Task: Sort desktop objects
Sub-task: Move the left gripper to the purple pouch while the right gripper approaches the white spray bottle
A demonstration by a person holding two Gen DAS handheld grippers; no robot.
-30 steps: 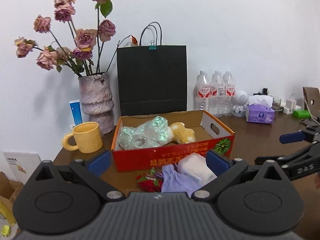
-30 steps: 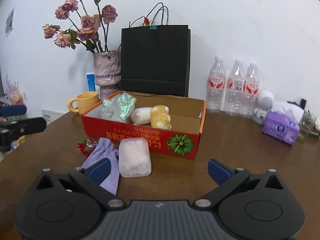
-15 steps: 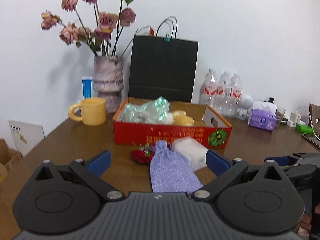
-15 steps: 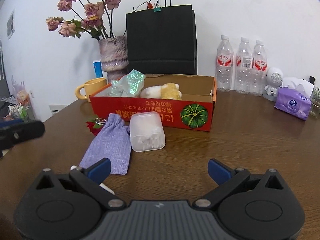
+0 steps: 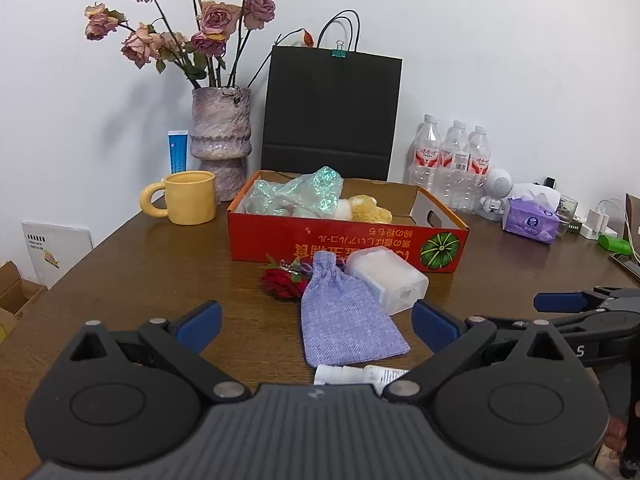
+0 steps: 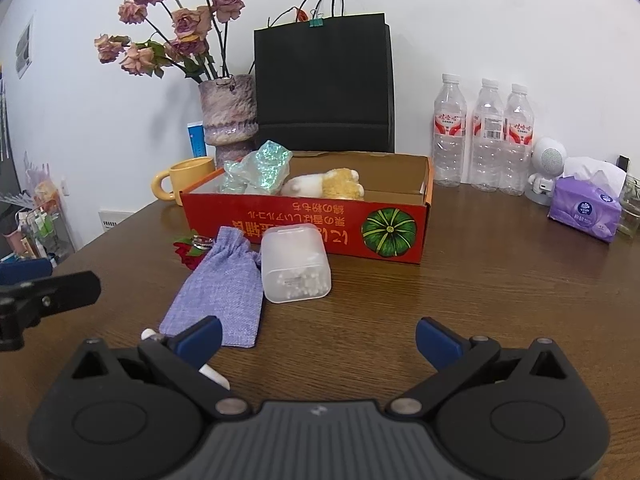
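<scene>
A red cardboard box (image 5: pixel 344 246) (image 6: pixel 304 222) holds a shiny green bag (image 5: pixel 304 196) and a yellow-white plush toy (image 6: pixel 326 184). In front of it lie a purple cloth pouch (image 5: pixel 346 320) (image 6: pixel 220 288), a clear tub of cotton swabs (image 5: pixel 386 276) (image 6: pixel 296 264), a red rose clip (image 5: pixel 282 284) and a white tube (image 5: pixel 360 374) (image 6: pixel 214 374). My left gripper (image 5: pixel 316 322) is open, just short of the pouch. My right gripper (image 6: pixel 318 338) is open and empty, near the pouch and tub.
A yellow mug (image 5: pixel 186 198), a vase of dried roses (image 5: pixel 220 140), a black paper bag (image 5: pixel 330 110), three water bottles (image 6: pixel 484 136), a small white robot figure (image 6: pixel 546 170) and a purple tissue pack (image 6: pixel 586 208) stand along the back of the wooden table (image 6: pixel 460 300).
Both grippers have pulled back from the box and risen a little. The pouch, tub and white tube now show in full in front of them.
</scene>
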